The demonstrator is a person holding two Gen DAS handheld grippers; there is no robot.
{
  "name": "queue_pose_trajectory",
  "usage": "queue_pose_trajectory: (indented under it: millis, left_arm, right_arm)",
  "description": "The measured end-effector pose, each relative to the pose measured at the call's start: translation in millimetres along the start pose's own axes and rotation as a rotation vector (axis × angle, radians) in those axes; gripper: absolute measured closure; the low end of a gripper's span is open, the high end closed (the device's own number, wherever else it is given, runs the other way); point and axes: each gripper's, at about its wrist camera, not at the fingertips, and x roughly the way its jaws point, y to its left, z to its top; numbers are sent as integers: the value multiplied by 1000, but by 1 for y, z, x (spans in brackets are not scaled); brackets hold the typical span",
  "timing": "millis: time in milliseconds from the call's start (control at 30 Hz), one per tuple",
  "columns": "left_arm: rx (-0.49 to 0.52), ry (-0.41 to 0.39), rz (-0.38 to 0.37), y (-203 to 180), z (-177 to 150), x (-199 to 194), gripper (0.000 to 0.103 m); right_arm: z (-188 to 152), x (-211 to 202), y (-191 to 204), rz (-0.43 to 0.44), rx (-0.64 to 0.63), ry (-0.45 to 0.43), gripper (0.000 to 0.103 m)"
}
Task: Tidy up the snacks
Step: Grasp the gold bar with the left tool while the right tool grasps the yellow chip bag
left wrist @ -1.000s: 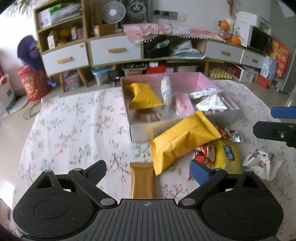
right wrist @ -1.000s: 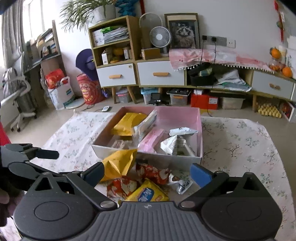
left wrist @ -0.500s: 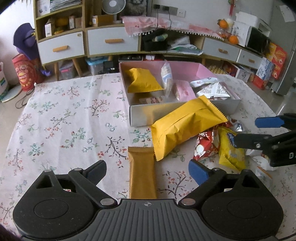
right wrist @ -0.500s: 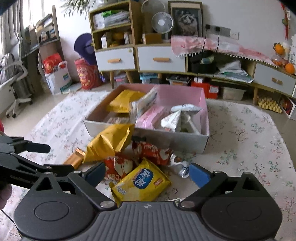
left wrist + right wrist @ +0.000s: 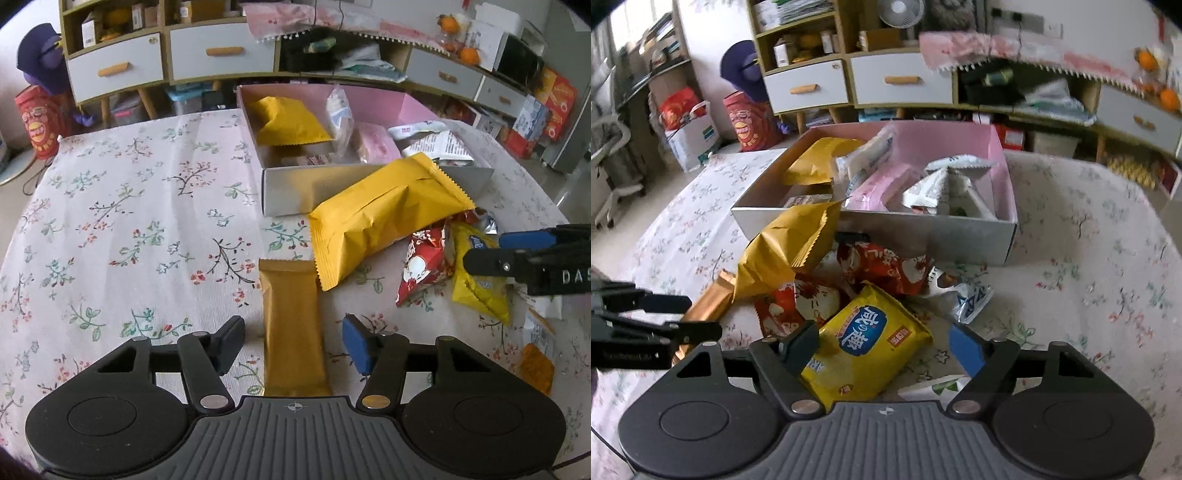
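Several snacks are already sitting inside the pink box [image 5: 997, 147], like a yellow bag in the back corner [image 5: 288, 122], a pink pack [image 5: 875, 188] and some white packs [image 5: 934, 188], so I think part of the job is done. More snacks are waiting outside on the flowery tablecloth [image 5: 129, 206], just in front of the box, so plenty is left to do. A big yellow bag [image 5: 384, 210] is leaning on the front wall of the box. Two red bags [image 5: 882, 266] are lying in the pile next to it. A yellow pack with a blue label [image 5: 868, 339] is lying between the fingers of the right gripper [image 5: 886, 343], and the fingers are standing wide apart on both sides of it, not squeezing it yet. It looks like the dark finger is touching the pack's edge, but I cannot tell for sure. A long gold bar [image 5: 291, 328] is lying flat between the fingers of the left gripper [image 5: 295, 339], pointing toward the box. Those fingers are wide apart too, with cloth showing on each side of the bar, so nothing is being held. A small orange packet [image 5: 535, 365] is lying off by itself near the table's right side.
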Motion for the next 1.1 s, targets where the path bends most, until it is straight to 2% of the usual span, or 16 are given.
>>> queue_pose_trajectory:
  millis: [167, 367, 400, 500, 700, 967, 1100]
  left_arm:
    - [32, 10, 34, -6, 1, 1, 59]
    - [59, 17, 62, -10, 3, 2, 70]
    - [64, 18, 64, -10, 3, 2, 71]
    - [66, 22, 69, -10, 2, 1, 71]
    - [65, 25, 77, -11, 2, 0, 75]
    - [15, 39, 95, -4, 4, -1, 77]
    - [8, 44, 99, -5, 5, -4, 77]
  right_arm:
    - [4, 4, -1, 42, 77, 42, 51]
    - [0, 8, 9, 0, -20, 72, 56]
    - [-2, 9, 13, -18, -57, 85, 61]
    - [-6, 7, 20, -54, -138, 99, 68]
    - [-5, 3, 19, -55, -130, 111, 77]
    - [-1, 1, 19, -98, -145, 108, 78]
    - [6, 0, 13, -117, -108, 105, 78]
